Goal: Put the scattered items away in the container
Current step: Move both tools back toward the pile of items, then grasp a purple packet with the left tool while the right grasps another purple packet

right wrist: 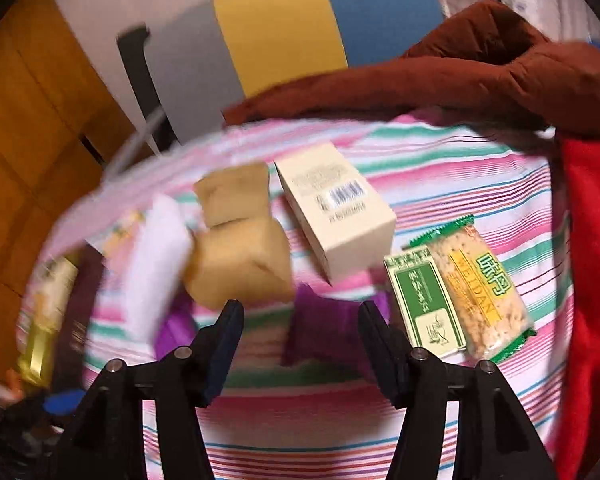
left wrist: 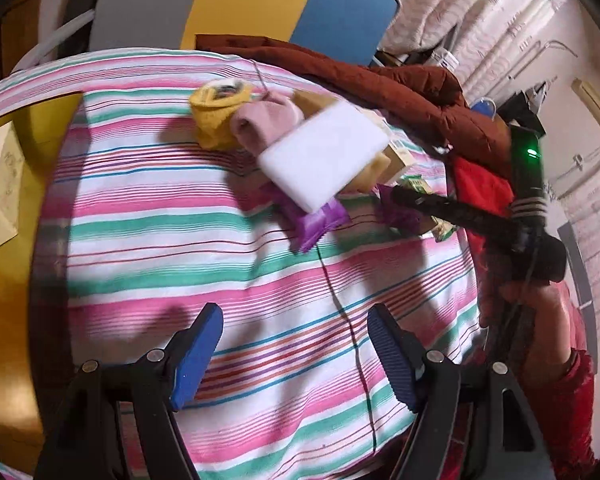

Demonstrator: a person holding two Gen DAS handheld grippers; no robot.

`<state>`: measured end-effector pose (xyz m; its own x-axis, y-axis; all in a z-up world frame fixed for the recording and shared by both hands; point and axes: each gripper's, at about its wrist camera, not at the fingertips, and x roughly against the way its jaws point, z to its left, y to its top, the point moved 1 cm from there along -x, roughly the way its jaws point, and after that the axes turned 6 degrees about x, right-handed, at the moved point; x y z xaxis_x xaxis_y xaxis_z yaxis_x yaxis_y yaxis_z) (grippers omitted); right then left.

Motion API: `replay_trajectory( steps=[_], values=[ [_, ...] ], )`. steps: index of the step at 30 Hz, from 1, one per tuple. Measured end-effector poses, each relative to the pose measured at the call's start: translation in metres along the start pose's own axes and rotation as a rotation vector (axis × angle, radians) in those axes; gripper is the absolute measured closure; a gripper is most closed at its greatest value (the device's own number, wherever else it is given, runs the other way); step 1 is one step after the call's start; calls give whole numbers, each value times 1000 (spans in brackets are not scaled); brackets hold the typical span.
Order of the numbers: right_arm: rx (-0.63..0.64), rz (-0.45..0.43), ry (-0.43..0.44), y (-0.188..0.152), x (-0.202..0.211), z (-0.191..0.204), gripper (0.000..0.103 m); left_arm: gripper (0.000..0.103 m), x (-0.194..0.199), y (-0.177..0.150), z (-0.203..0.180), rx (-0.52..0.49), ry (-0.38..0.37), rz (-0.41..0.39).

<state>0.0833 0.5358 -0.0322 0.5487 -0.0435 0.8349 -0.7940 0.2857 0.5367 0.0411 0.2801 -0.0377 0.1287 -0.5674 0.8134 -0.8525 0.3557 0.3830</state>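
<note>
A soft striped cloth (left wrist: 188, 216) covers the surface, a brown quilted jacket (right wrist: 480, 80) lies far right, the scattered items, among them a smooth cream box (right wrist: 340, 212), lie mid-cloth, and both the left gripper (left wrist: 296, 356) and the right gripper (right wrist: 300, 344) stand apart, empty.

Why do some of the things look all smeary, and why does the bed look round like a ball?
In the right wrist view, motion blur smears the white pack and tan blocks, while the green cracker packet stays readable. In the left wrist view, the white block is slightly soft. Both fisheye lenses bend the striped cloth into a dome, with dark corners.
</note>
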Motion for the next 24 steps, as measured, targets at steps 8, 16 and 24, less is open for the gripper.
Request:
replay_trajectory(
  steps=[8, 16, 24],
  values=[
    [-33, 63, -45, 4, -28, -11, 44, 27, -51, 21, -16, 14, -1, 76],
    [-33, 49, -44, -1, -21, -10, 50, 26, -76, 52, -24, 75, 9, 31],
    [-21, 49, -47, 0, -22, -8, 50, 47, -88, 63, -7, 59, 127, -3]
  ],
)
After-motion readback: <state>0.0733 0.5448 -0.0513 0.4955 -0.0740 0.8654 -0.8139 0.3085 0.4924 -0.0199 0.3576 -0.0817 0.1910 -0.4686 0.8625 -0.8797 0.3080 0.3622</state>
